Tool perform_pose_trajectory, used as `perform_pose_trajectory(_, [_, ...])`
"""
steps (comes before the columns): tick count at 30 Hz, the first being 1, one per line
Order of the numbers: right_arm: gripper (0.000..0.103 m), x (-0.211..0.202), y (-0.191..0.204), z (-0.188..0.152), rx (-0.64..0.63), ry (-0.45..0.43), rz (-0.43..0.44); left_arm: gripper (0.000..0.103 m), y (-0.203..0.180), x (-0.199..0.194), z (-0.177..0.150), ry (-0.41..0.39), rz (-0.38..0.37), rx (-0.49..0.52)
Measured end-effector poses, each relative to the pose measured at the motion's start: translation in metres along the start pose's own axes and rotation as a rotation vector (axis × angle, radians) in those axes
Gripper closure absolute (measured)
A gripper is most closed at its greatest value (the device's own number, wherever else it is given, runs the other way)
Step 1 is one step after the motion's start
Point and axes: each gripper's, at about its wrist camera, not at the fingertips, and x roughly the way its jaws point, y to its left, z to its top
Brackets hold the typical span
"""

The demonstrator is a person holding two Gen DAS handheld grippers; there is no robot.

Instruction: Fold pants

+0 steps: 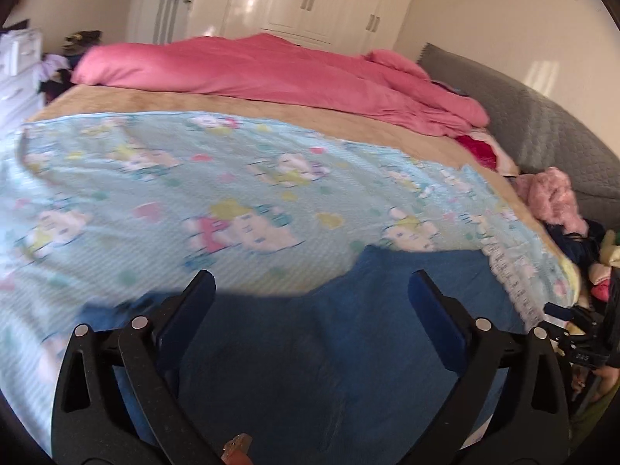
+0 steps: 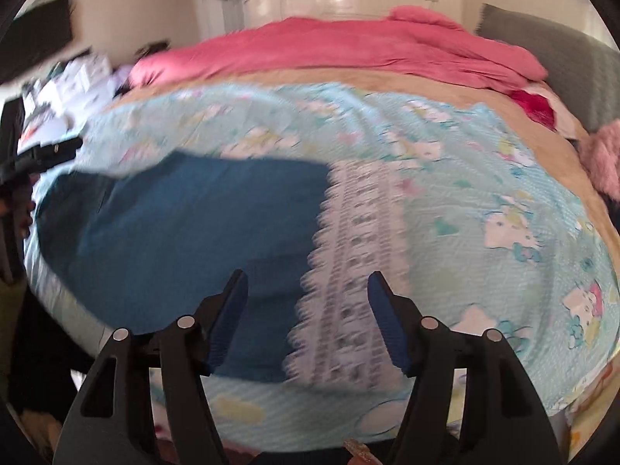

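Room: bedroom, white wardrobe [image 1: 302,0] standing at the far wall, grey padded headboard [image 1: 534,128] running along the right.
Bed surface: tan sheet [image 1: 348,124] lying under a light blue cartoon-print blanket [image 1: 232,193]; pink duvet [image 1: 271,66] bunching along the far side.
Edges: blanket's white lace border [image 2: 348,271] running beside the right end of the pants; clutter of soft things [image 1: 554,197] piling past the bed's right edge.
Open room: broad stretch of blanket lying bare between the pants and the duvet.
Pants: blue pants [image 2: 186,224] lying flat on the blanket, near side of the bed.
Left tool [image 1: 312,290]: jaws standing wide apart, nothing between the pads; hovering over the pants, fabric filling the view below.
Right tool [image 2: 308,290]: jaws standing apart, gripping nothing; pants edge and lace border showing in the gap beneath it.
Image quality: both views blurring with motion.
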Motion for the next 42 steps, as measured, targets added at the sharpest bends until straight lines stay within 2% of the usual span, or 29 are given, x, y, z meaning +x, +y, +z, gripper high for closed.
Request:
perform_pose_trajectory(2, [0.034, 0.002, 0.012, -0.001, -0.032, 0.011, 0.007, 0.009, 0.003, -0.009, -0.009, 0.008, 0.042, 0.013])
perform_pose_trajectory(4, [0.028, 0.005, 0.023, 0.001, -0.060, 0.020, 0.021, 0.009, 0.002, -0.009, -0.016, 0.041, 0.050, 0.031])
perform_pose_trajectory(5, [0.027, 0.005, 0.025, 0.000, -0.064, 0.027, 0.023, 0.009, 0.002, -0.005, -0.021, 0.080, 0.057, 0.039])
perform_pose_trajectory(6, [0.020, 0.008, 0.027, 0.000, -0.063, 0.039, 0.019, 0.009, 0.003, 0.005, -0.028, 0.146, 0.080, 0.046])
perform_pose_trajectory(9, [0.018, 0.024, 0.017, -0.007, -0.027, 0.146, -0.039, 0.009, 0.014, 0.022, -0.044, 0.230, 0.154, 0.061])
perform_pose_trajectory(10, [0.020, 0.033, 0.008, -0.013, -0.004, 0.213, -0.072, 0.009, 0.018, 0.021, -0.048, 0.226, 0.151, 0.058])
perform_pose_trajectory(14, [0.021, 0.027, -0.002, -0.019, 0.040, 0.201, -0.053, 0.023, 0.038, 0.011, -0.051, 0.184, 0.100, -0.014])
perform_pose_trajectory(15, [0.021, 0.027, -0.002, -0.020, 0.043, 0.196, -0.050, 0.023, 0.039, 0.010, -0.051, 0.181, 0.091, -0.021])
perform_pose_trajectory(18, [0.019, 0.027, 0.002, -0.021, 0.033, 0.190, -0.056, 0.021, 0.034, 0.005, -0.050, 0.164, 0.088, -0.023])
perform_pose_trajectory(19, [0.020, 0.024, 0.003, -0.020, 0.029, 0.179, -0.056, 0.019, 0.032, 0.001, -0.049, 0.155, 0.086, -0.030])
perform_pose_trajectory(20, [0.020, 0.020, 0.003, -0.018, 0.032, 0.161, -0.048, 0.012, 0.029, -0.005, -0.047, 0.141, 0.079, -0.035])
perform_pose_trajectory(22, [0.020, 0.004, 0.002, -0.015, 0.051, 0.086, -0.007, 0.009, 0.015, -0.019, -0.041, 0.093, 0.056, -0.008])
perform_pose_trajectory(24, [0.019, -0.009, 0.000, -0.012, 0.070, 0.027, 0.003, 0.009, 0.000, -0.022, -0.036, 0.087, 0.047, 0.036])
perform_pose_trajectory(27, [0.019, -0.010, 0.002, -0.006, 0.066, 0.010, -0.007, 0.009, -0.028, -0.012, -0.030, 0.102, -0.034, 0.069])
perform_pose_trajectory(30, [0.019, -0.004, 0.006, -0.006, 0.064, 0.020, -0.004, 0.009, -0.054, 0.011, -0.029, 0.164, -0.123, 0.096])
perform_pose_trajectory(31, [0.019, -0.002, 0.010, -0.008, 0.069, 0.024, 0.002, 0.009, -0.063, 0.020, -0.030, 0.182, -0.132, 0.114])
perform_pose_trajectory(34, [0.019, 0.003, 0.020, -0.008, 0.048, 0.038, 0.029, 0.009, -0.081, 0.052, -0.034, 0.244, -0.125, 0.172])
perform_pose_trajectory(37, [0.019, 0.008, 0.026, -0.008, 0.021, 0.047, 0.022, 0.009, -0.082, 0.079, -0.039, 0.306, -0.128, 0.178])
perform_pose_trajectory(38, [0.019, 0.011, 0.026, -0.008, 0.024, 0.057, 0.022, 0.009, -0.081, 0.087, -0.041, 0.318, -0.118, 0.182])
perform_pose_trajectory(39, [0.014, 0.015, 0.025, -0.009, 0.030, 0.073, 0.017, 0.009, -0.077, 0.095, -0.043, 0.333, -0.079, 0.186])
perform_pose_trajectory(42, [0.010, 0.029, 0.012, -0.015, 0.078, 0.145, -0.041, 0.009, -0.066, 0.096, -0.044, 0.309, -0.082, 0.160])
